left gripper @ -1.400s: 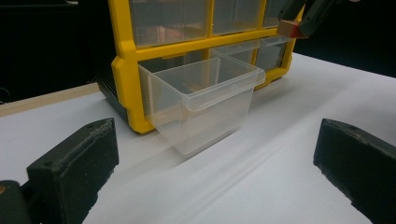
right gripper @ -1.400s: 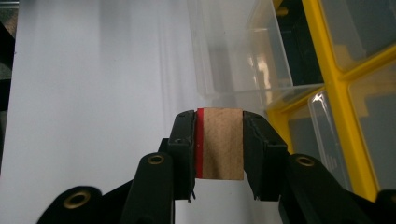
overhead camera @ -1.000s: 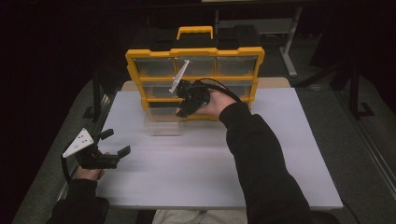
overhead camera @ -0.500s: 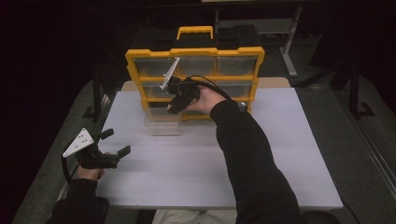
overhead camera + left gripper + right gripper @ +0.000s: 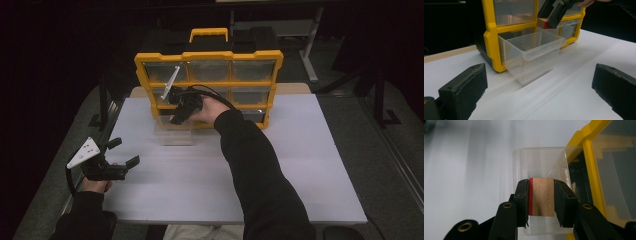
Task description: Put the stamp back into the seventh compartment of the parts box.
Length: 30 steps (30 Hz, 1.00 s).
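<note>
Right gripper (image 5: pixel 541 195) clenched on red-edged wooden block (image 5: pixel 541 196), above clear plastic drawer (image 5: pixel 531 56) near table's (image 5: pixel 300 170) far edge; left gripper (image 5: pixel 122 152) released, near left edge, bare tabletop between.

High view: fixed above the person's side, facing forward and down; the whole white desk (image 5: pixel 300 165) is in frame, the yellow organizer (image 5: pixel 207 87) upper centre. Left tool view: low over the desk, looking level across it, with the pulled-out clear drawer (image 5: pixel 534 56) at middle distance in the centre of the frame. Right tool view: very close, looking steeply down into that same drawer (image 5: pixel 540 162). All three views share the drawer and organizer front.
</note>
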Available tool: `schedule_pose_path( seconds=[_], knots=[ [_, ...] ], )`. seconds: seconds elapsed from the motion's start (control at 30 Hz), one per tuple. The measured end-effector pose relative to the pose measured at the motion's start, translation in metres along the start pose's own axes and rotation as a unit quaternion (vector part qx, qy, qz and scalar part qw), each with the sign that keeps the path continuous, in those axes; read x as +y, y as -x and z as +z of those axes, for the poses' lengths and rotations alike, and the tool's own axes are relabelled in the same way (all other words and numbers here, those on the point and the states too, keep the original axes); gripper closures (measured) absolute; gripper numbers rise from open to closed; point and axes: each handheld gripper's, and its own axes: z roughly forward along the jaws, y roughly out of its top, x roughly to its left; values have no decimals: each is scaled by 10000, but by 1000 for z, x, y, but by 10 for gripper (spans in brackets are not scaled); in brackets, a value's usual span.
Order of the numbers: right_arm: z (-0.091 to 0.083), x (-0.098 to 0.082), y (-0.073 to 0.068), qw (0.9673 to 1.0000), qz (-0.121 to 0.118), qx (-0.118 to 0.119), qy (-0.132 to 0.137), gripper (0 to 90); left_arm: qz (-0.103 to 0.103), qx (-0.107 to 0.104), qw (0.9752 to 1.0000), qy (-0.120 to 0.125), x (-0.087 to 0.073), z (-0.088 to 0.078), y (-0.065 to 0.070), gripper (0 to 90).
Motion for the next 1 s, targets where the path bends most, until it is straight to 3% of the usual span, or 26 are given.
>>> schedule_pose_path(
  seconds=[0.53, 0.7, 1.0],
  knots=[
    [26, 0, 10, 10000, 58, 27, 48, 651, -5, 0, 10000, 5, 0, 0, -1, 0],
    [35, 0, 8, 9999, 107, 21, -51, 650, 4, -1, 10000, 0, 0, 0, -1, 0],
    [38, -1, 8, 9999, 118, 1, -30, 610, 5, -2, 10000, -9, 0, 1, -1, 0]
  ],
)
